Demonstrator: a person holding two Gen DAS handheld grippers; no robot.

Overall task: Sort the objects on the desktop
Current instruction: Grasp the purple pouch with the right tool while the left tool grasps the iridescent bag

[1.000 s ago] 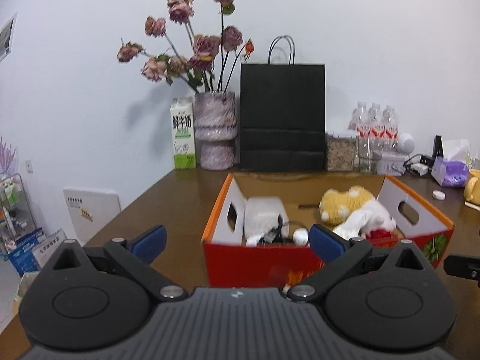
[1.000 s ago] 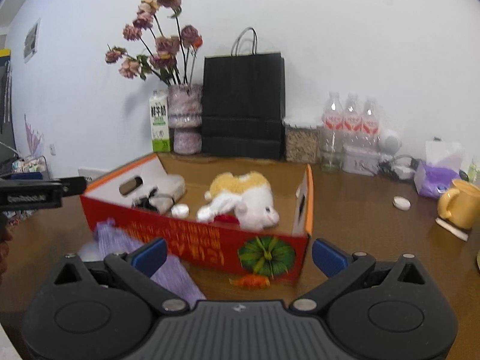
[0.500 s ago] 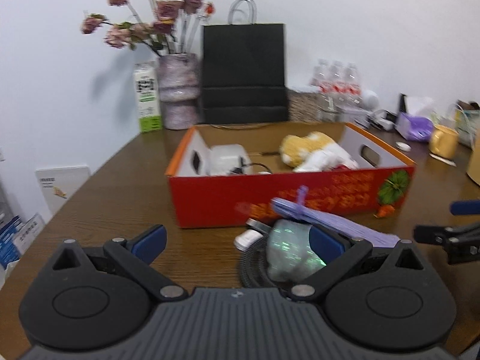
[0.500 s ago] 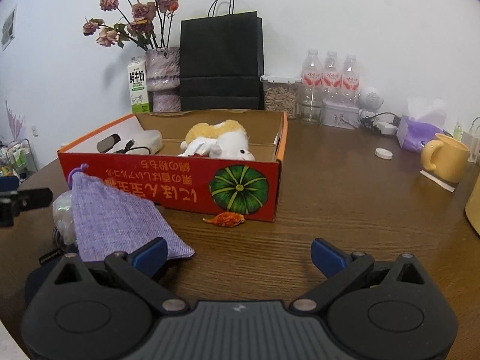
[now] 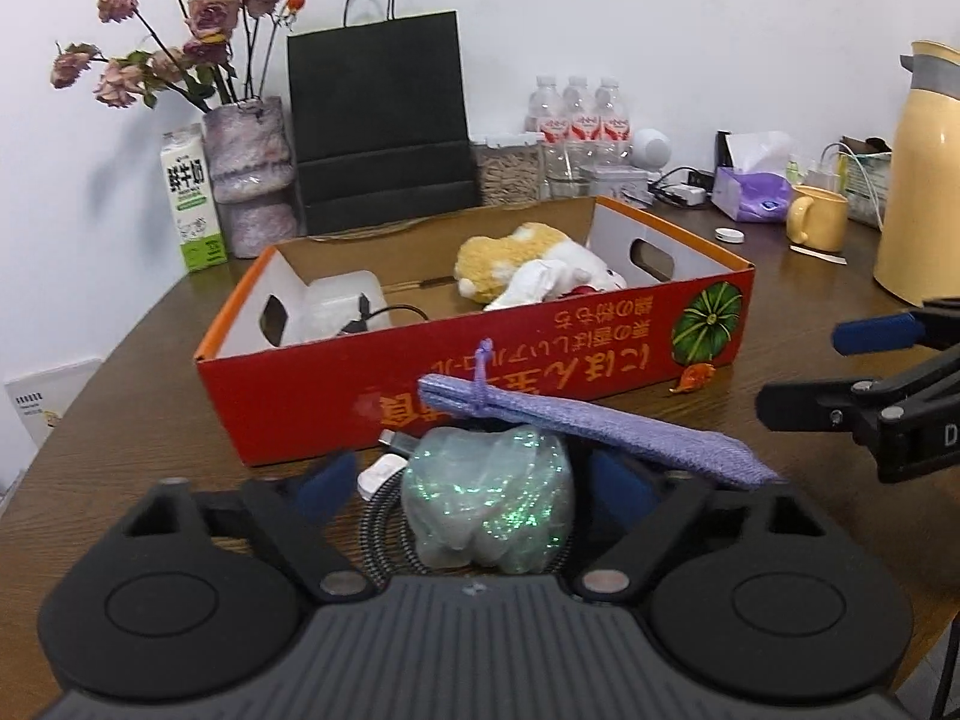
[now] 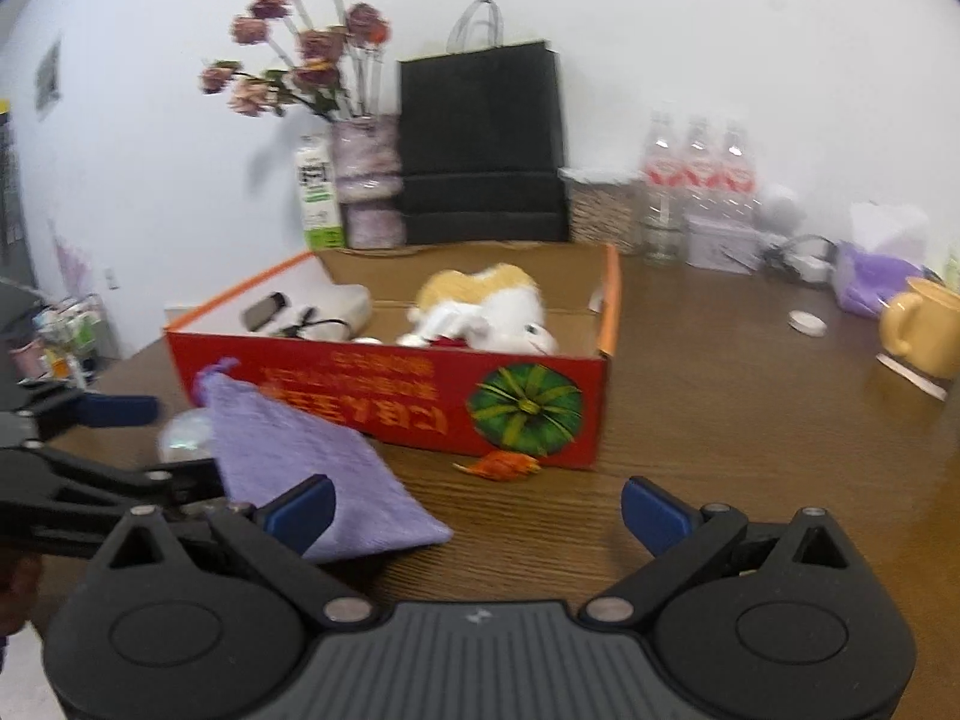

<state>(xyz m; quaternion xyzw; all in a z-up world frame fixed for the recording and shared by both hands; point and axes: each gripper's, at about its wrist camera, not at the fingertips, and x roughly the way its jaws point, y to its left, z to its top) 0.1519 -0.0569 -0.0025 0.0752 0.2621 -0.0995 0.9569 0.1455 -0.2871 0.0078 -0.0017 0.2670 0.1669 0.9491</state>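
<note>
Glittery bundle sits on a coiled cable just in front of the red box, between the closing jaws of the left gripper, pads not yet touching; purple pouch leans over it, long axis running rightward. Right gripper farther off, open, empty. Box lettering upside down; milk carton characters unclear.

Right wrist view blurred throughout. Purple pouch hiding top of glittery bag; coiled cable mostly hidden beneath. Yellow jug cut off at right edge. Box print unreadable.
</note>
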